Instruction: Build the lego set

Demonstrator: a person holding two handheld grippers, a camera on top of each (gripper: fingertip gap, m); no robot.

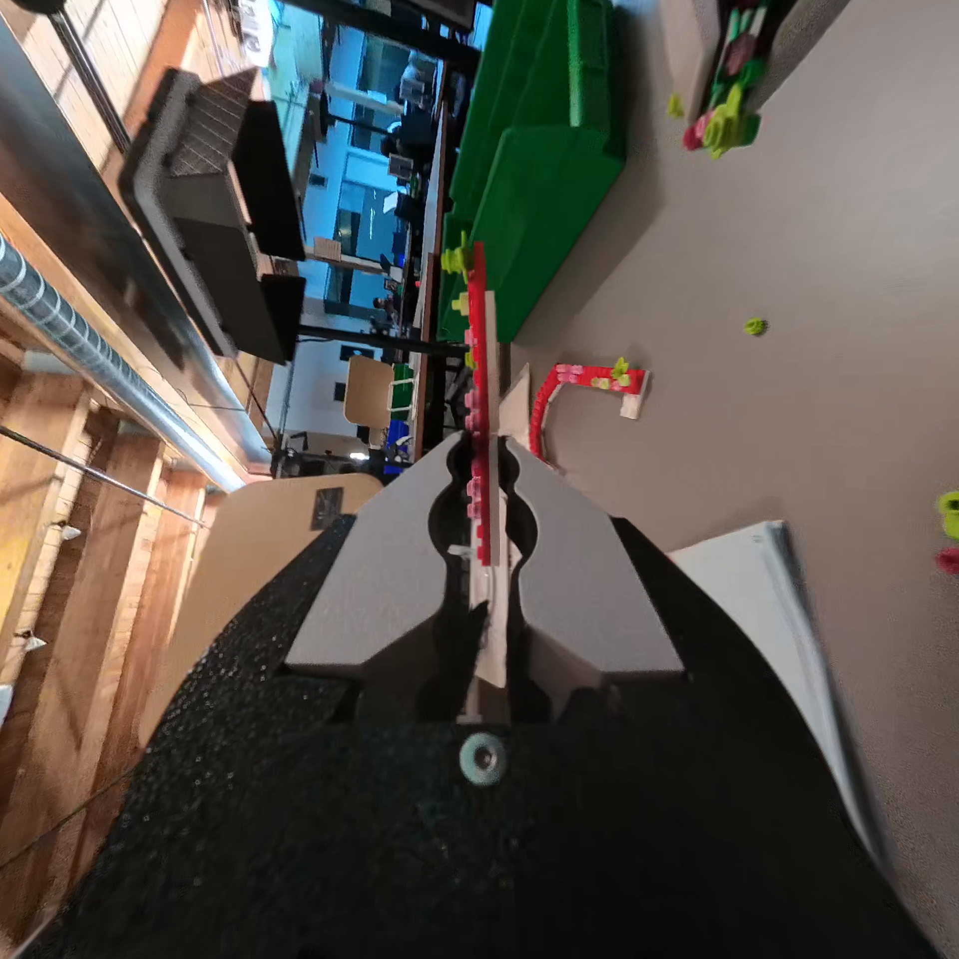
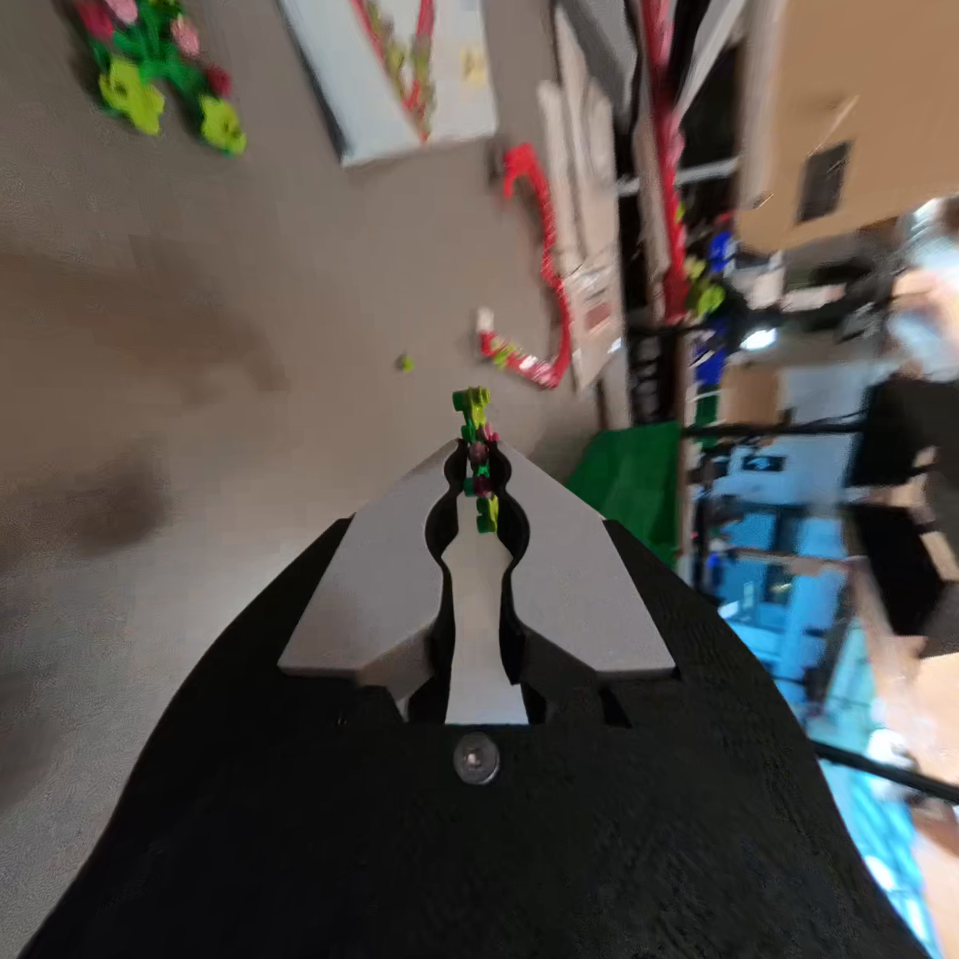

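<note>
Spreading beyond both tools, the grey worktop (image 1: 778, 249) carries a green baseplate (image 1: 534, 207) ahead of the left hand-held gripper (image 1: 485, 441), which is clamped edge-on around a long red-and-white lego panel (image 1: 480, 363). A red arch piece (image 1: 576, 394) lies just right of its tips. The right hand-held gripper (image 2: 477, 446) pinches a small green flower stem (image 2: 475, 441), held off the worktop.

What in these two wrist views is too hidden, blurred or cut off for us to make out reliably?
- Left wrist view: the red and tan lego piece is edge-on in the left gripper; its face is unreadable.
- Right wrist view: motion blur smears the red arch.
- Right wrist view: the right gripper fingers hide part of the green flower stem.
</note>
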